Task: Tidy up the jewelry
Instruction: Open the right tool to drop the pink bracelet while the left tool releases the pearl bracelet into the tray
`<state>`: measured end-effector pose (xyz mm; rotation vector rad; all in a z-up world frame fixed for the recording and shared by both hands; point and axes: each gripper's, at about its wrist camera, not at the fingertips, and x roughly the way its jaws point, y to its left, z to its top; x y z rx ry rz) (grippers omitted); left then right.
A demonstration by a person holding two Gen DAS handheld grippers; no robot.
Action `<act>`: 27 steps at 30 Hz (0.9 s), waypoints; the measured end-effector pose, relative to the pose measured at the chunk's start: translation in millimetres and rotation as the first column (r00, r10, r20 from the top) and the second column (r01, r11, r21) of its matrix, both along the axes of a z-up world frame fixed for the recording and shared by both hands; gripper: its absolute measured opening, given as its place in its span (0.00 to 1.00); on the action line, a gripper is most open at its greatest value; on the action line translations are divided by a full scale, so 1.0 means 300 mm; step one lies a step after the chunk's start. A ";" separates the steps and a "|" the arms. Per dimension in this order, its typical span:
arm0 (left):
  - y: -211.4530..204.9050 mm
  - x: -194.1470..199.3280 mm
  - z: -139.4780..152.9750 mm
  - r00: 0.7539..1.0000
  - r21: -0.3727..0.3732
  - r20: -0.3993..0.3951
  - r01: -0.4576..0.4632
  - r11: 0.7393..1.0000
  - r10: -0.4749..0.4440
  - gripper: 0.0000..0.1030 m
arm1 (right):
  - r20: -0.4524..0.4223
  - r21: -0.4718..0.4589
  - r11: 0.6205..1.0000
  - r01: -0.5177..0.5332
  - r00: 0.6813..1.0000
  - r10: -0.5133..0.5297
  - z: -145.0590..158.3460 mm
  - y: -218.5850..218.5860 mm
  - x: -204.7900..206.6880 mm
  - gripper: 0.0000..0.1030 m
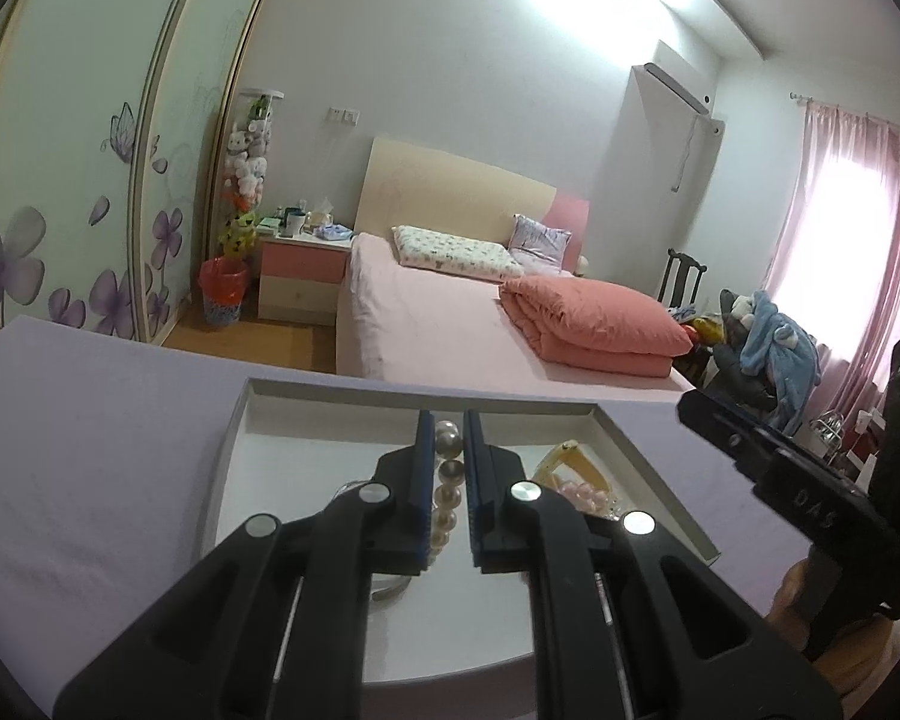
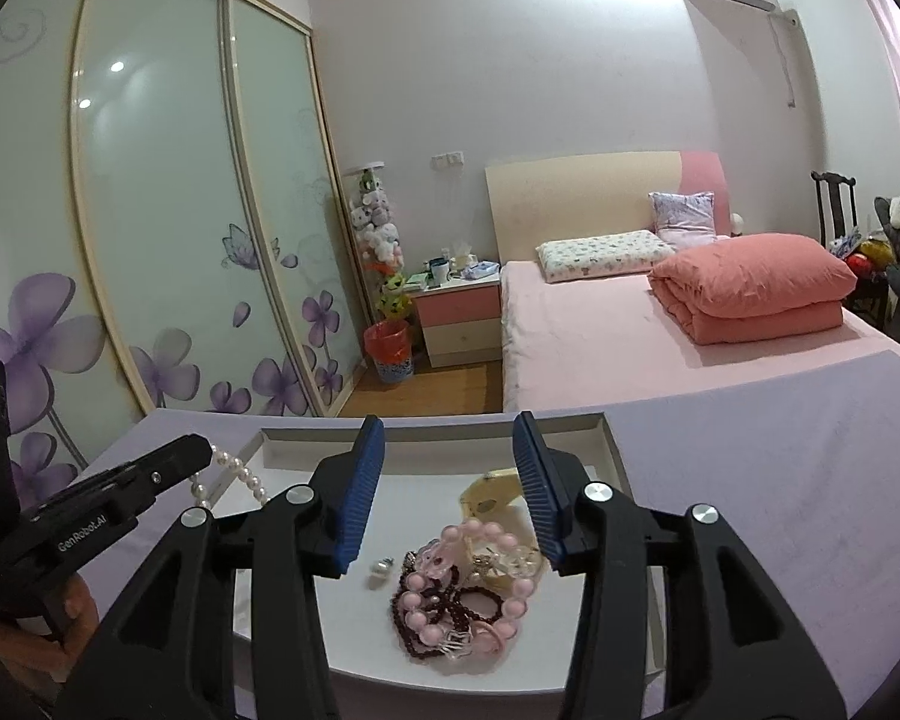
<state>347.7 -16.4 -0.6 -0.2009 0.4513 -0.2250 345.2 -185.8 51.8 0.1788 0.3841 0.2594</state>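
1. The left gripper [image 1: 450, 468] is closed on a pearl necklace [image 1: 449, 480]; the pearls run in a line between its blue fingers [image 1: 426, 480], lower centre of the left wrist view. In the right wrist view the same strand [image 2: 243, 471] hangs from the left tool at lower left, over the tray's left rim.
2. The right gripper [image 2: 450, 480] is open and empty; its blue pads stand apart above the heap, lower centre of that view.
3. The white tray [image 2: 432, 429] sits on a lilac-covered tabletop [image 2: 750, 480]. It holds a tangle: pink bead bracelet [image 2: 510, 594], dark red bead string [image 2: 444, 606], yellow hair clip [image 2: 492, 495], and a small loose pearl piece [image 2: 379, 570] just left of the heap.
4. Step in hand, as I judge it: lay the necklace in the bare left part of the tray, apart from the heap.
5. To do it well: lower until the hanging loop rests inside the rim before releasing, so no pearls trail over the edge.
6. Draw the strand out in one line or loop; a dropped pile knots.
7. Next pick for the right tool: the pink bracelet lies on top. Grip one bead section and lift slowly; the dark string looks caught beneath it.
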 end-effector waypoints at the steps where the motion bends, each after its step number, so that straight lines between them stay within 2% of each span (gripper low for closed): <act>1: 0.001 0.003 -0.003 1.000 0.000 -0.003 -0.001 1.000 0.001 0.10 | -0.004 0.006 1.000 0.005 1.000 -0.005 0.002 -0.005 0.004 0.45; 7: -0.002 0.033 -0.036 1.000 0.006 -0.030 -0.005 1.000 0.005 0.11 | -0.020 0.010 1.000 0.009 1.000 -0.009 -0.004 -0.012 0.015 0.45; 8: -0.005 0.038 -0.044 0.999 0.011 -0.037 -0.009 1.000 0.010 0.13 | -0.022 0.007 1.000 0.007 1.000 -0.007 -0.005 -0.010 0.016 0.45; 10: -0.005 0.045 -0.059 0.999 0.013 -0.050 -0.011 1.000 0.012 0.24 | -0.026 0.000 1.000 0.004 1.000 -0.004 -0.010 -0.005 0.024 0.45; 15: -0.005 0.048 -0.074 0.998 0.014 -0.058 -0.014 1.000 0.015 0.36 | -0.031 -0.013 1.000 0.007 0.999 -0.008 -0.019 0.010 0.030 0.49; 25: 0.002 0.049 -0.079 0.998 0.007 -0.068 -0.015 1.000 0.015 0.44 | -0.033 -0.014 1.000 0.019 0.999 -0.019 -0.023 0.006 0.038 0.56; 27: 0.004 0.047 -0.076 0.997 0.011 -0.068 -0.019 1.000 0.020 0.49 | -0.030 -0.015 1.000 0.024 0.999 -0.025 -0.019 0.005 0.036 0.62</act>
